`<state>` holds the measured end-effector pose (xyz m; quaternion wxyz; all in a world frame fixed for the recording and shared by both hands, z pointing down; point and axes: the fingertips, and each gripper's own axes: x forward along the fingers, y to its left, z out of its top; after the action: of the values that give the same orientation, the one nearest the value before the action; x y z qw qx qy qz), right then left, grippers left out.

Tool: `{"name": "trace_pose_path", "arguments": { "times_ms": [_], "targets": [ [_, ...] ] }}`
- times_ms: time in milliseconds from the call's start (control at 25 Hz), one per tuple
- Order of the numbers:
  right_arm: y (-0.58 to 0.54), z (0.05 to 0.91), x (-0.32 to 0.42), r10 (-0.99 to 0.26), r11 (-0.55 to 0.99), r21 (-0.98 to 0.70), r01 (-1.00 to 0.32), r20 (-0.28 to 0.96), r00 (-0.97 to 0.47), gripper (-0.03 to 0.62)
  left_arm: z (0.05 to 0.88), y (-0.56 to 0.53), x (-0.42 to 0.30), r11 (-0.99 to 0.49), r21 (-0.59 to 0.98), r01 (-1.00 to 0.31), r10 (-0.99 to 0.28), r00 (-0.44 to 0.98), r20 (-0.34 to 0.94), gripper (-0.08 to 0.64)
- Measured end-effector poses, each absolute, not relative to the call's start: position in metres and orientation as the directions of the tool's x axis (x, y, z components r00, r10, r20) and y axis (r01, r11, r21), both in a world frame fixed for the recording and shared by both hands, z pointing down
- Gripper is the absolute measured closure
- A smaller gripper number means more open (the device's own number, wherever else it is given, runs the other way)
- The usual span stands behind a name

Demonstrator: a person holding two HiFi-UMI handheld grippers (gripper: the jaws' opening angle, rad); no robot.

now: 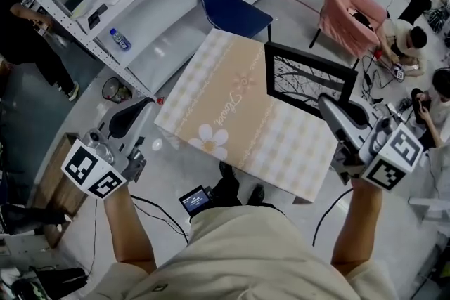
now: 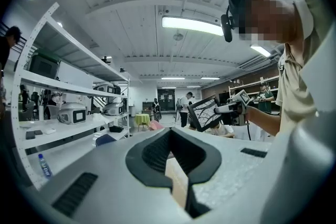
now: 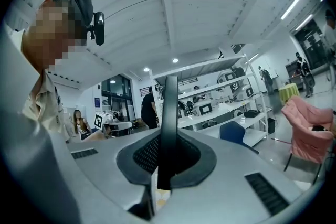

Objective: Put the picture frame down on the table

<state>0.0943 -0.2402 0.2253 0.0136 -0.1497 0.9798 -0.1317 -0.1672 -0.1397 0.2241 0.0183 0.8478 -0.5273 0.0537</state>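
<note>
One table with a check cloth fills the middle. Frame sits tilted over its far right corner; I can't tell if the bottom edge touches the cloth yet. Right gripper is pinched tight on the frame's near edge, with the thin black edge standing between its fingers. Left gripper is off the table's left side, its fingers only a narrow slit apart with nothing in them.

Advice: lower the frame's bottom edge onto bare cloth first, then tip it flat. Keep it inside the table edge and let go only once it's fully resting. The left gripper isn't needed.
</note>
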Motion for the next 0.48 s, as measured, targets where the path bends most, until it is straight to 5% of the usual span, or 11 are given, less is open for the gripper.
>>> {"name": "trace_pose_path", "arguments": {
  "times_ms": [480],
  "targets": [
    [-0.290,0.233,0.050,-0.333,0.901,-0.269,-0.340,0.072,-0.940,0.571,0.240,-0.209,-0.193,-0.526,0.032,-0.850,-0.845,0.527,0.094,0.554]
  ]
}}
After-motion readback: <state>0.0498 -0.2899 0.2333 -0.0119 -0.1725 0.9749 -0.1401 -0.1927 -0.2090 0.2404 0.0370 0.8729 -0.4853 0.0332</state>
